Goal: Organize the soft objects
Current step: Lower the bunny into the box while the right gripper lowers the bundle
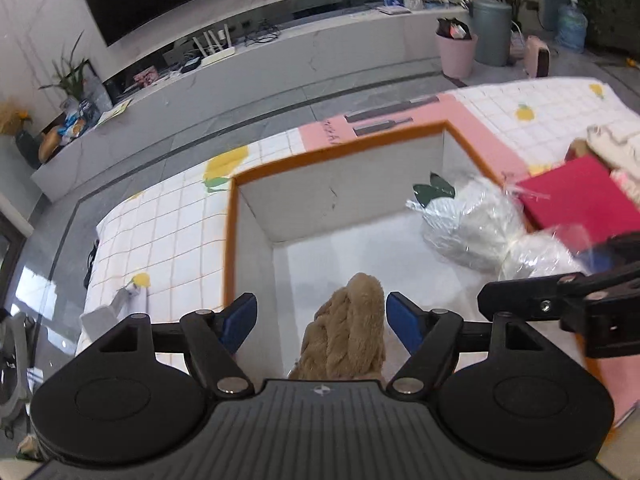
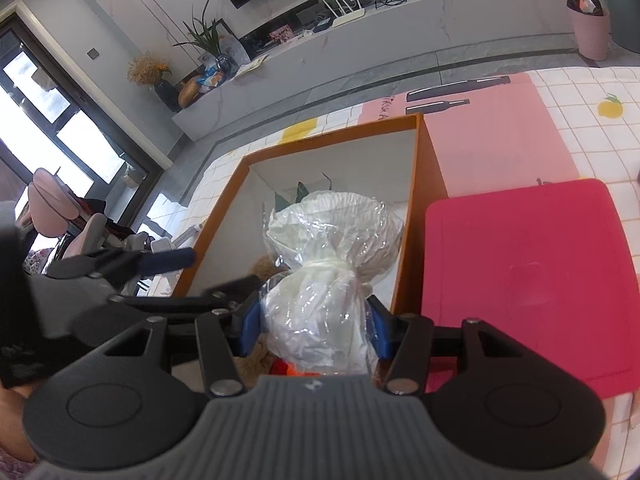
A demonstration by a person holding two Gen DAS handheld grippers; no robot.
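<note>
The left gripper [image 1: 322,322] hangs over the near end of an open orange-rimmed box [image 1: 230,240] with white inner walls; its blue pads [image 1: 240,318] stand spread, clear of the tan plush toy [image 1: 348,328] that sits between them without contact on either side; the toy lies low in the box at the near edge, its lower part hidden behind the gripper body. The right gripper [image 2: 314,328] pinches a clear plastic-wrapped white bundle [image 2: 328,256]; both blue pads press into the wrap at its near portion; the bundle is cinched at the middle and its far portion rests inside the box [image 2: 416,200], against the right wall. In the left wrist view the same bundle [image 1: 472,228] lies at the right side of the box interior, with the right gripper's black linkage [image 1: 560,300] entering from the right. A red flat lid or board [image 2: 528,272] lies just right of the box, touching its right wall as far as the view shows. Box and board rest on a gridded white tablecloth [image 1: 160,232] with lemon prints; a pink sheet [image 2: 500,140] lies beyond the box on the far side.
</note>
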